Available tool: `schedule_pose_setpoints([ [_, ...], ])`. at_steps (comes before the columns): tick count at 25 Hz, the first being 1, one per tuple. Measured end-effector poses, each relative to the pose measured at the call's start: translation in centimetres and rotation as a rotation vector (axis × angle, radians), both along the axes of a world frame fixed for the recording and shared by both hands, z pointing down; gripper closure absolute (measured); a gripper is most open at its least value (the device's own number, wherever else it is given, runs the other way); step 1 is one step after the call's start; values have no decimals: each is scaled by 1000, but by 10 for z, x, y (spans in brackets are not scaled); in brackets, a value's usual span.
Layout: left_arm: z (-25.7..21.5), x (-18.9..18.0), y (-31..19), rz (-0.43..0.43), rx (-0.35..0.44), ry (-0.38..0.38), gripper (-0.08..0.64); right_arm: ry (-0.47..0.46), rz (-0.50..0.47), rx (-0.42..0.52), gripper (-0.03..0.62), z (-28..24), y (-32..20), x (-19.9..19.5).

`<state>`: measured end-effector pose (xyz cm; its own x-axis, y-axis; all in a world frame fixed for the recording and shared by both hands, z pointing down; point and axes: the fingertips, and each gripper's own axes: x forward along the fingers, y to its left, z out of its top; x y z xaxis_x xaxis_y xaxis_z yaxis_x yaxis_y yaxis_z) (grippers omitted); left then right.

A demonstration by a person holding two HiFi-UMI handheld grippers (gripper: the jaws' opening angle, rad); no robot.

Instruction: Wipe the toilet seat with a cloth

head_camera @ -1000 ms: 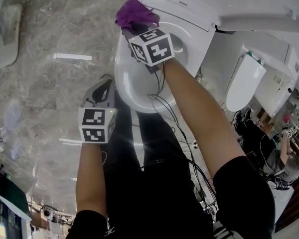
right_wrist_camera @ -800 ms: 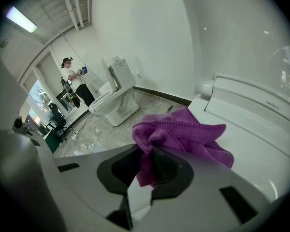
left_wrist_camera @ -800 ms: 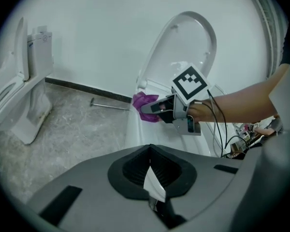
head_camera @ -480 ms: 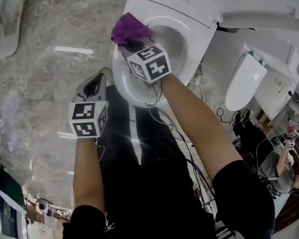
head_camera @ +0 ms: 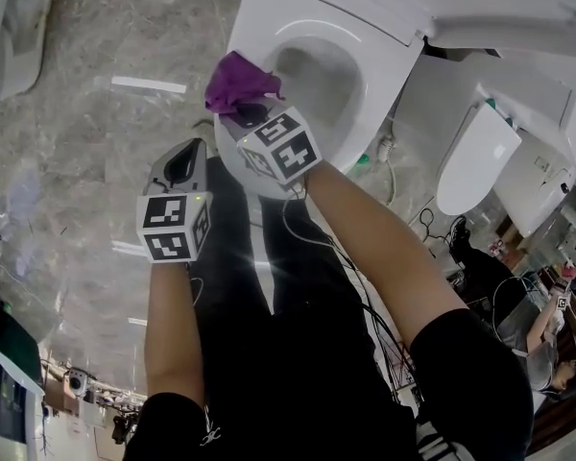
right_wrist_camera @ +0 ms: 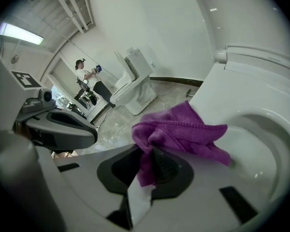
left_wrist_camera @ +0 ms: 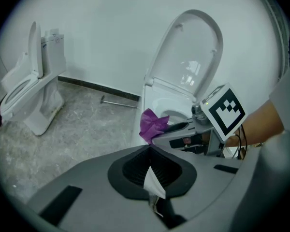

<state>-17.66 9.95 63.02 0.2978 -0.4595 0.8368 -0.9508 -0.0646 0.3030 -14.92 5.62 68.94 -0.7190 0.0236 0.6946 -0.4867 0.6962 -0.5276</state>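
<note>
The white toilet seat (head_camera: 370, 80) lies down on its bowl, and the lid (left_wrist_camera: 188, 57) stands raised behind it. A purple cloth (head_camera: 235, 83) rests on the seat's left rim, bunched up and pinched in my right gripper (head_camera: 247, 113), which is shut on it. In the right gripper view the cloth (right_wrist_camera: 183, 129) spills from the jaws (right_wrist_camera: 152, 161) onto the seat (right_wrist_camera: 261, 115). My left gripper (head_camera: 184, 159) hangs over the floor just left of the bowl, shut and holding nothing. In the left gripper view its jaws (left_wrist_camera: 150, 166) are closed, pointing toward the cloth (left_wrist_camera: 152, 124).
A second toilet (head_camera: 480, 157) stands at the right, and another (left_wrist_camera: 29, 81) by the wall at the left. Cables (head_camera: 326, 248) trail from the right gripper over the person's legs. A metal bar (head_camera: 149, 84) lies on the marble floor. A person (right_wrist_camera: 84, 74) stands far off.
My right gripper has dragged the purple cloth along the seat's left rim, from near the hinge toward the front. The left gripper has stayed beside the bowl.
</note>
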Motion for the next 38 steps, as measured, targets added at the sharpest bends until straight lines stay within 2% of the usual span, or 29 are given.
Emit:
schedule_pose_setpoints([
  [12, -2, 8, 56, -99, -23, -9, 554, -7, -117, -100, 528, 1, 96, 23],
  [19, -3, 32, 59, -98, -20, 7, 554, 17, -193, -165, 528, 1, 156, 50],
  [27, -4, 63, 48, -11, -10, 6, 554, 5, -62, -262, 528, 1, 176, 82],
  [38, -10, 119, 35, 114, -2, 11, 554, 50, 88, -298, 528, 3, 175, 167],
])
